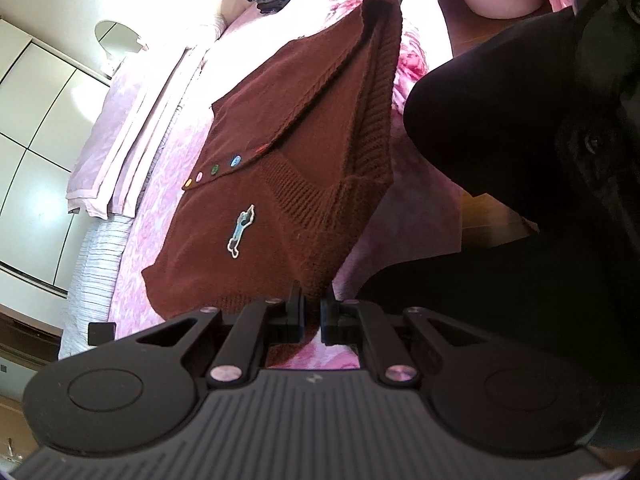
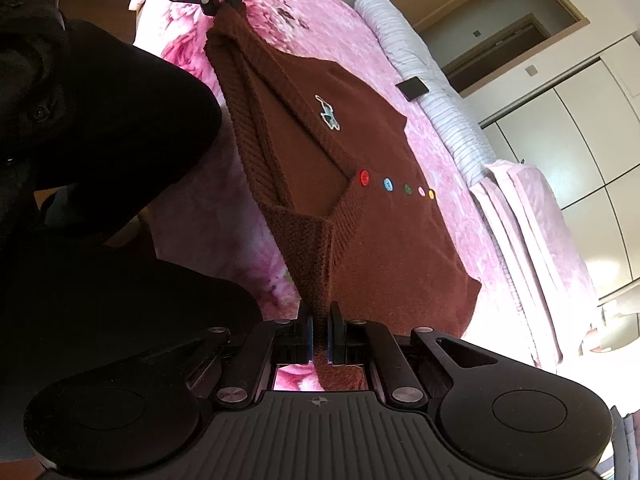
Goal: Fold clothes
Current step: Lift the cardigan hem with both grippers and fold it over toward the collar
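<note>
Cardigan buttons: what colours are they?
Red, blue, green, pink and yellow-orange buttons on the brown cardigan, clearest in the right wrist view.

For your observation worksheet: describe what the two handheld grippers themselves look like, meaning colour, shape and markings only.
Both the left gripper and the right gripper are matte black, with a ribbed grey-black base plate, two round discs at the sides, silver rivets on angled linkage arms, and blue-edged pads on the fingers. No cables show.

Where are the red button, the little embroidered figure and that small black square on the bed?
red button (image 2: 364,177), right wrist view, its centre.
embroidered figure (image 1: 241,230), left wrist view, its body.
black square (image 2: 412,88), right wrist view, its top face.
</note>
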A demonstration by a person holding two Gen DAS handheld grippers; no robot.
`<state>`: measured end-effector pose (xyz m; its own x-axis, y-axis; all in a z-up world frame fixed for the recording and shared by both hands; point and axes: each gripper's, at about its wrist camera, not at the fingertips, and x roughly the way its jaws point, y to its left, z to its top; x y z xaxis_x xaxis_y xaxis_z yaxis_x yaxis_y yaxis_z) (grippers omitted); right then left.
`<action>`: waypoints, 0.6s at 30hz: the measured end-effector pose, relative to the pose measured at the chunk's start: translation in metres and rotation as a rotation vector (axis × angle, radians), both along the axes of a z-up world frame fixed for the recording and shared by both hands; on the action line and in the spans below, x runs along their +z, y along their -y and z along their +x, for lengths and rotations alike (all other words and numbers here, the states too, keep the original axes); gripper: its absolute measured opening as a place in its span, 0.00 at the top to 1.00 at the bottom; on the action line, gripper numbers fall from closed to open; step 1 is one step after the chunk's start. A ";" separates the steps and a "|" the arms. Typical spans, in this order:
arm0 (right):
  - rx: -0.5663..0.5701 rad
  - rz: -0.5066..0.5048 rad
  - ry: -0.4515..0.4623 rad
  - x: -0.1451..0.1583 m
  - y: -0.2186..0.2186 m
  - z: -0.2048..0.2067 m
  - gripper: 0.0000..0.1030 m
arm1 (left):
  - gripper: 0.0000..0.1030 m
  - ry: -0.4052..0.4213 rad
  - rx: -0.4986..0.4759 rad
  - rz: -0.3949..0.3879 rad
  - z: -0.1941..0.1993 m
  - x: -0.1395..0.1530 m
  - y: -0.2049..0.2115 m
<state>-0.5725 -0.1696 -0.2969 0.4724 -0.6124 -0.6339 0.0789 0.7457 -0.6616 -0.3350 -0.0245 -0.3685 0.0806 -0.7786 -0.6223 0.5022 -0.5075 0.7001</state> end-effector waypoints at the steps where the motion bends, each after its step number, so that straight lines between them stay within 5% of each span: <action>1: 0.000 -0.002 0.001 0.000 0.000 0.000 0.96 | 0.96 0.004 0.000 -0.001 -0.001 0.000 0.000; 18: 0.034 0.010 -0.021 0.006 -0.028 -0.016 0.96 | 0.96 -0.003 -0.030 0.031 -0.025 0.011 -0.048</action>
<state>-0.5882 -0.1412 -0.2911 0.4791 -0.5898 -0.6500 0.0397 0.7544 -0.6552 -0.3599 0.0231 -0.3577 0.0555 -0.7612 -0.6461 0.4886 -0.5436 0.6825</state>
